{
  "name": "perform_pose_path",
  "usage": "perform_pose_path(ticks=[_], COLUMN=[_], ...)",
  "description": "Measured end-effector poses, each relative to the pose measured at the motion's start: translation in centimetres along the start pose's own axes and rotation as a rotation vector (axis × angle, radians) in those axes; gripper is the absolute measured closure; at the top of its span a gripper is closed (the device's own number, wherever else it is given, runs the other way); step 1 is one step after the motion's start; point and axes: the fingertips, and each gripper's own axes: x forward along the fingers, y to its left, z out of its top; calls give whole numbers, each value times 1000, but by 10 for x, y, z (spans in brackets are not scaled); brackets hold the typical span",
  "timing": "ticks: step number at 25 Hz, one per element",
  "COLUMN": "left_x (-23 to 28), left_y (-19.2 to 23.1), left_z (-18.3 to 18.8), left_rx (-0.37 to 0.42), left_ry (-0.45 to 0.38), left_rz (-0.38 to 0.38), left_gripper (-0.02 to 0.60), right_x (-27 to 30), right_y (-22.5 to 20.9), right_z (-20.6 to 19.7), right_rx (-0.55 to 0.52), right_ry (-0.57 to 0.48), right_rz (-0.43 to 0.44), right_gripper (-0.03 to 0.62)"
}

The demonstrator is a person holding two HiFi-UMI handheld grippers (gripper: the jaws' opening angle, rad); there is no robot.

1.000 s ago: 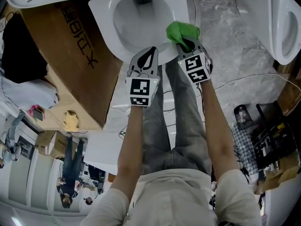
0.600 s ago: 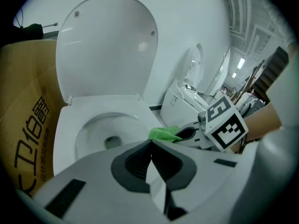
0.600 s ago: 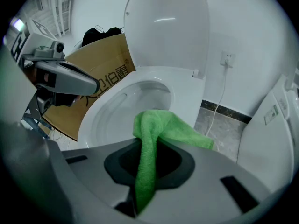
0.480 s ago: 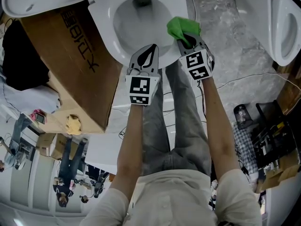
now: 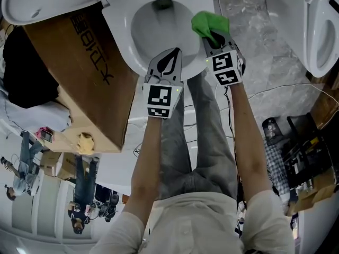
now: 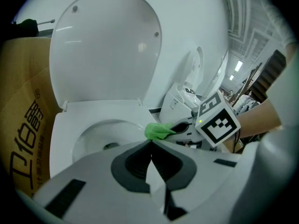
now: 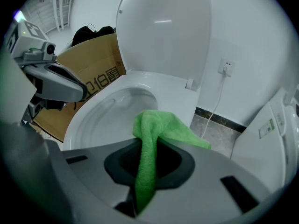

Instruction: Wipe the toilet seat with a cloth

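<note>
A white toilet stands with its lid [image 6: 105, 50] raised and its seat [image 5: 121, 33] down around the bowl [image 5: 161, 25]. My right gripper [image 5: 214, 36] is shut on a green cloth [image 5: 207, 24], which hangs over the seat's right rim; the same cloth [image 7: 154, 139] drapes from the jaws in the right gripper view. My left gripper [image 5: 168, 62] hovers over the seat's front edge, shut with nothing between its jaws. From the left gripper view, the green cloth [image 6: 159, 130] and the right gripper's marker cube [image 6: 217, 123] show to the right.
A brown cardboard box [image 5: 79, 73] leans against the toilet's left side. A second white toilet [image 5: 318, 25] stands at the right on the grey marble floor [image 5: 259, 46]. Cables [image 5: 275, 91] run over the floor, and a wall socket [image 7: 227, 68] sits behind.
My right gripper has carried the green cloth a little farther up along the seat's right rim. The left gripper has stayed where it was.
</note>
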Motion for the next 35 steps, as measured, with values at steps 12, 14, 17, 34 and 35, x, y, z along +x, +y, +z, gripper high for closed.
perform_pose_path(ticks=[12,14,17,34,35], left_x=[2,3,4,3,2], left_y=[15,17,20,49,51], left_z=[18,21,25,50,51], left_rx=[-2,-2,-3,-12,-15], left_ry=[-27,-32,-38,-85,-89], left_rz=[-27,-33,-38,-36,-33], left_gripper=[569,569,569,569,569], right_x=[16,18,20,35,36], right_y=[-20,-21,-23,-32,-33], right_z=[34,37,42,77,80], right_rx=[-23,-25,-25,-63,-67], right_ry=[-9,-8,-8,-10,-11], right_rz=[-46,-51,-58,-95,-97], right_gripper=[549,549,549,549,549])
